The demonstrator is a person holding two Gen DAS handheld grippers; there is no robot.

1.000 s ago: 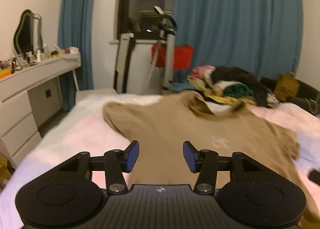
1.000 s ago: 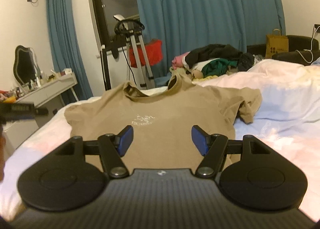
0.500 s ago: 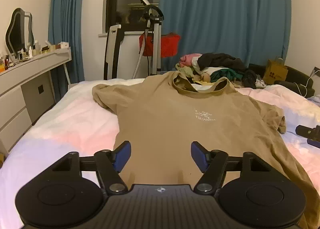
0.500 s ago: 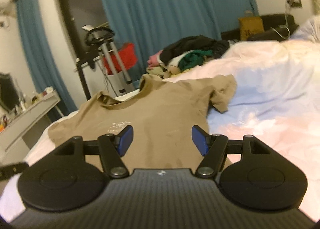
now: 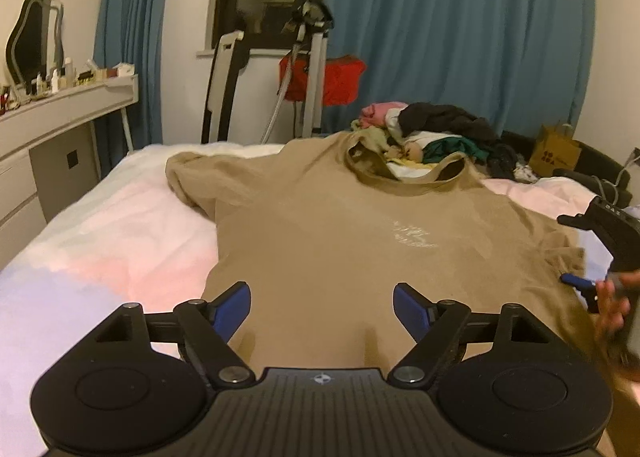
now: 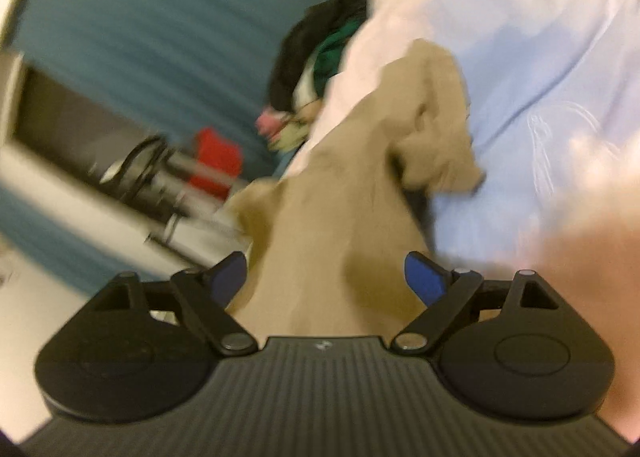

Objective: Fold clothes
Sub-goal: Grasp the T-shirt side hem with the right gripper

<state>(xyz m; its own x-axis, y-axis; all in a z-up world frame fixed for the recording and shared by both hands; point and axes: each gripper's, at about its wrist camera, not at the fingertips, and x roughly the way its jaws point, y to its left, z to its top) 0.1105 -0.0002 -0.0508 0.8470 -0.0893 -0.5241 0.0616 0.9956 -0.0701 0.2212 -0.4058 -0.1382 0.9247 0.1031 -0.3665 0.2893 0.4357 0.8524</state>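
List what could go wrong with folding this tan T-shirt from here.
1. The right sleeve is bunched up on the sheet; if folded as it lies, the wrinkle may get locked in.
2. The collar lies right against the pile of loose clothes, so a fold there could drag some along.
3. The right gripper is tilted and its view is blurred; with its fingers opening over the tan T-shirt, it may pinch in the wrong spot.
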